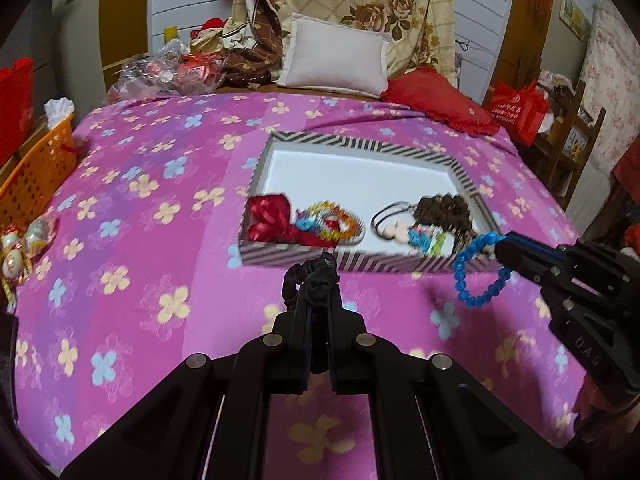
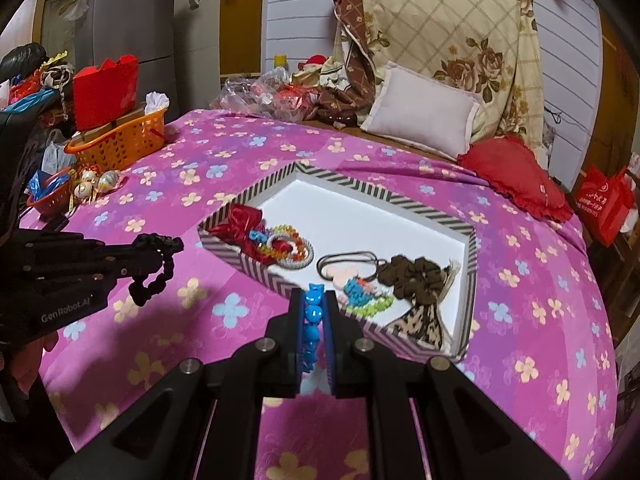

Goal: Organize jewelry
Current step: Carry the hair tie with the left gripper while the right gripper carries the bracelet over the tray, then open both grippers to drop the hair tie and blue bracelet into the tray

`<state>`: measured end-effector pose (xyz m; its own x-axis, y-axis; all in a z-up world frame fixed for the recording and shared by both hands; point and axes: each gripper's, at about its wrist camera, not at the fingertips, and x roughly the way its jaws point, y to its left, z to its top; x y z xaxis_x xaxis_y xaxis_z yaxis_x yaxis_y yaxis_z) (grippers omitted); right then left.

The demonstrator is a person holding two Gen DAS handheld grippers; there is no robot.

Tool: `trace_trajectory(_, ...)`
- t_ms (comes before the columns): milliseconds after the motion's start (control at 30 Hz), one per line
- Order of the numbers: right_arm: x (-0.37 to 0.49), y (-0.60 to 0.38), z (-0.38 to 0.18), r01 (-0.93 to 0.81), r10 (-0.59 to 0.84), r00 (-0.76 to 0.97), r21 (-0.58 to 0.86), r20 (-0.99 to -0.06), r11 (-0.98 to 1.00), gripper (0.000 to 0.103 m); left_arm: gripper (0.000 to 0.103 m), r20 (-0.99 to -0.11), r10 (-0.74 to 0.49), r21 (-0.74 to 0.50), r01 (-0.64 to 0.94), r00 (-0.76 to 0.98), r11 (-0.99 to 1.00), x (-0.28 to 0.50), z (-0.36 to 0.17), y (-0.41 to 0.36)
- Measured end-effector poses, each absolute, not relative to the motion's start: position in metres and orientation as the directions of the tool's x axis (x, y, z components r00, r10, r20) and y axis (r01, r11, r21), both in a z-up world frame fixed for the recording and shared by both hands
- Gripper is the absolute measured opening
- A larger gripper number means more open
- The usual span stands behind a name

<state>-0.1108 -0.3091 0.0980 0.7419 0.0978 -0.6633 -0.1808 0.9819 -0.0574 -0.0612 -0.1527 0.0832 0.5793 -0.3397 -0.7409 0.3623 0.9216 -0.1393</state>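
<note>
A striped box [image 1: 304, 258] [image 2: 256, 270] with a white floor lies on the pink bedspread. It holds a red ribbon [image 1: 268, 216] [image 2: 240, 220], colourful bracelets [image 1: 332, 220] [image 2: 286, 246], a dark cord necklace [image 1: 390, 214] [image 2: 344, 262] and a brown scrunchie [image 1: 442, 210] [image 2: 416, 276]. My left gripper [image 1: 318, 276] [image 2: 174, 246] is shut on a black bead bracelet [image 1: 308, 276] [image 2: 154, 284], just in front of the box. My right gripper [image 2: 314, 300] [image 1: 500, 246] is shut on a blue bead bracelet [image 1: 478, 272] [image 2: 312, 320] at the box's near right corner.
An orange basket [image 1: 36, 168] [image 2: 120, 144] and small ornaments [image 1: 24, 244] [image 2: 94, 184] sit at the bed's left edge. A white pillow [image 1: 336, 56] [image 2: 424, 114], a red cushion [image 1: 436, 98] [image 2: 516, 176] and plastic bags [image 1: 160, 72] lie at the headboard.
</note>
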Motion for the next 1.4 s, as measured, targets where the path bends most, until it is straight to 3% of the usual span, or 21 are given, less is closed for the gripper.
trace_trajectory(400, -0.051, -0.323, 0.104, -0.173, 0.122, 0.732, -0.010, -0.670, 0.985, 0.008, 0.000, -0.735, -0.396, -0.193, 0.390, 0.550, 0.901, 0.000, 0.095, -0.177)
trace_trajectory(900, 0.018, -0.359, 0.039, -0.079, 0.155, 0.658, 0.137, -0.737, 0.987, 0.008, 0.000, -0.808, -0.287, -0.095, 0.367, 0.515, 0.926, 0.052, 0.038, -0.227)
trace_trajectory(1233, 0.023, -0.383, 0.010, -0.009, 0.111, 0.636, 0.137, -0.763, 0.990, 0.008, 0.000, -0.829, -0.254, -0.062, 0.369, 0.499, 0.927, 0.060, 0.011, -0.244)
trace_trajectory(1333, 0.022, -0.385, 0.006, 0.006, 0.121, 0.628, 0.161, -0.768, 0.987, 0.013, 0.000, -0.831, -0.253, -0.061, 0.371, 0.496, 0.927, 0.060, 0.009, -0.247)
trace_trajectory(1400, 0.020, -0.385, 0.007, 0.006, 0.124, 0.632, 0.165, -0.765, 0.986, 0.025, 0.000, -0.830, -0.258, -0.068, 0.369, 0.494, 0.927, 0.060, 0.009, -0.247)
